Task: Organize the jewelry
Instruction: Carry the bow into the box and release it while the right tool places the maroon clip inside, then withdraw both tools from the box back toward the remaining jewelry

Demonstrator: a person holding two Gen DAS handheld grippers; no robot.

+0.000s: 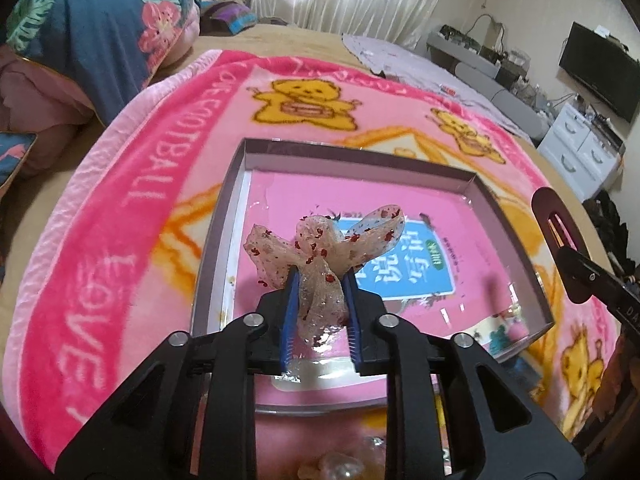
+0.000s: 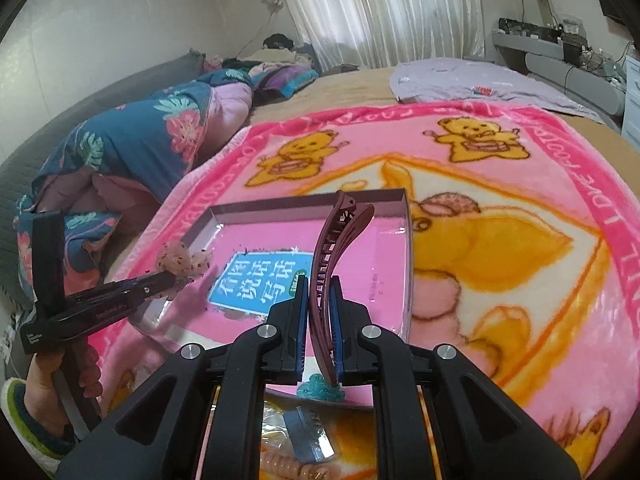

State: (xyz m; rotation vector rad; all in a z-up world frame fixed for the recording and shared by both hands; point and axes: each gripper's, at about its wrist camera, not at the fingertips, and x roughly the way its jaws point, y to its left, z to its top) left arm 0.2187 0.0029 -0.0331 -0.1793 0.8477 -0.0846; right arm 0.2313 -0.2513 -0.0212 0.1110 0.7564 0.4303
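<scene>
Pinching the soft, feather-light mesh scrunchie [image 1: 320,256] mid-loop, the left tongs [image 1: 320,280] crush it harmlessly, while the right tongs [image 2: 320,288] clamp the stiff, slippery hair clip [image 2: 332,264] near its hinge above the tray [image 2: 404,240].

Both wrist cameras look forward along their own fingers, close above the shallow box [image 1: 224,216] on the pink blanket [image 1: 132,184], sharing box, blanket and the curtained far wall [image 2: 384,4].

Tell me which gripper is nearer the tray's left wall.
Left. The left gripper, shut on the sheer scrunchie, hangs by the tray's left wall. The right gripper, clamping the maroon hair clip, sits over the tray's middle.
</scene>
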